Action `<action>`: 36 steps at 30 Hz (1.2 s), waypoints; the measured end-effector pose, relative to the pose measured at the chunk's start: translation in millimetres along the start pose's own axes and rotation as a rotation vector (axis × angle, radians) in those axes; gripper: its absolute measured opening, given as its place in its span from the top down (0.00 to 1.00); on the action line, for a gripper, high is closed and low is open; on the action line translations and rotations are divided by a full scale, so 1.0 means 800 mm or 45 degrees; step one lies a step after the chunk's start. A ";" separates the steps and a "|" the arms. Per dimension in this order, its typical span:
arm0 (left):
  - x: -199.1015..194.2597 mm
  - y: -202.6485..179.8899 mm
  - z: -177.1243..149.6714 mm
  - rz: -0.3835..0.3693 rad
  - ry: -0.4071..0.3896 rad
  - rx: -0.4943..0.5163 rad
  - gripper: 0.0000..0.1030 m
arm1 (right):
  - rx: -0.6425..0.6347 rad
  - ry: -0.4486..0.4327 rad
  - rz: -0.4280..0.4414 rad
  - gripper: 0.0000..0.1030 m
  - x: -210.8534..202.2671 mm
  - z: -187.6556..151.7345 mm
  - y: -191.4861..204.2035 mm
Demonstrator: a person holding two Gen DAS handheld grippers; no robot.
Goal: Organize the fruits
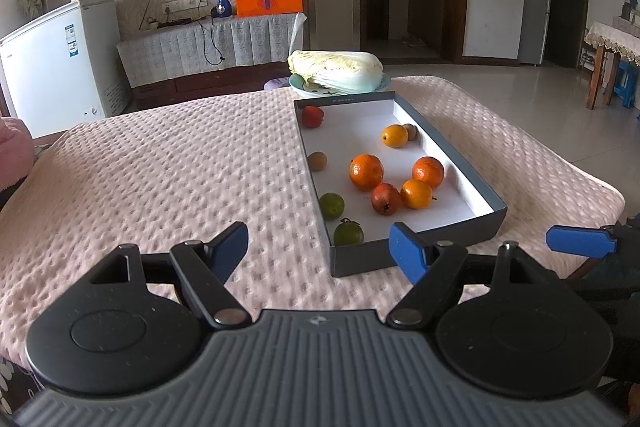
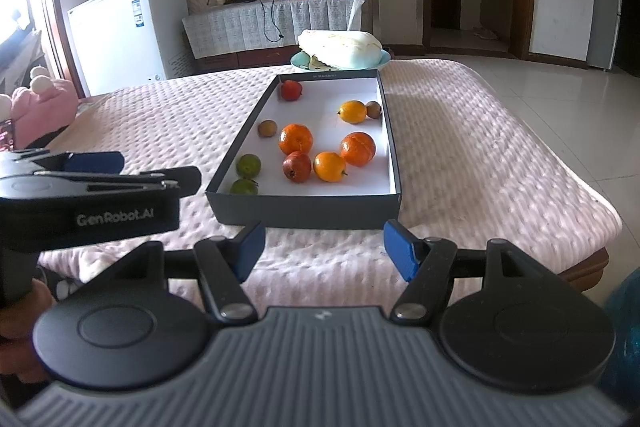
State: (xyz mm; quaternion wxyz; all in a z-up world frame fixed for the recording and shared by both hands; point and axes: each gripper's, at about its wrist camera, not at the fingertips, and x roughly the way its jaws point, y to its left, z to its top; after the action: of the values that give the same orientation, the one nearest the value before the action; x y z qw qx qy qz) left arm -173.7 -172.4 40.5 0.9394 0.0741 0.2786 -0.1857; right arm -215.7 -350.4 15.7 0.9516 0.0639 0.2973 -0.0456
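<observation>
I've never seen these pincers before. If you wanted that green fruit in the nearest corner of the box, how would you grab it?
Grip the green fruit across its round middle, coming from above. It sits tight in the corner of the box, so the near and left walls block a level approach. I would set the fingers diagonally to the walls, clear of the second green fruit just behind. Both the left gripper and right gripper are open.

soft daylight from the left, sharp focus, fisheye-bent edges.

Pink knobbly-covered table [image 1: 168, 163], bearing dark shallow box [image 1: 416, 251] and cabbage plate [image 1: 298, 85].
</observation>
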 end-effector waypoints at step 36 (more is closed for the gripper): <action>0.005 -0.003 -0.004 -0.001 0.015 0.023 0.21 | 0.001 0.005 -0.008 0.34 -0.003 -0.001 -0.003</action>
State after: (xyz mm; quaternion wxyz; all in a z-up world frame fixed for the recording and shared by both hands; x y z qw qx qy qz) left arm -172.9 -175.1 35.7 0.9369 0.0837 0.2825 -0.1883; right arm -218.1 -352.6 16.1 0.9508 0.0634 0.2992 -0.0484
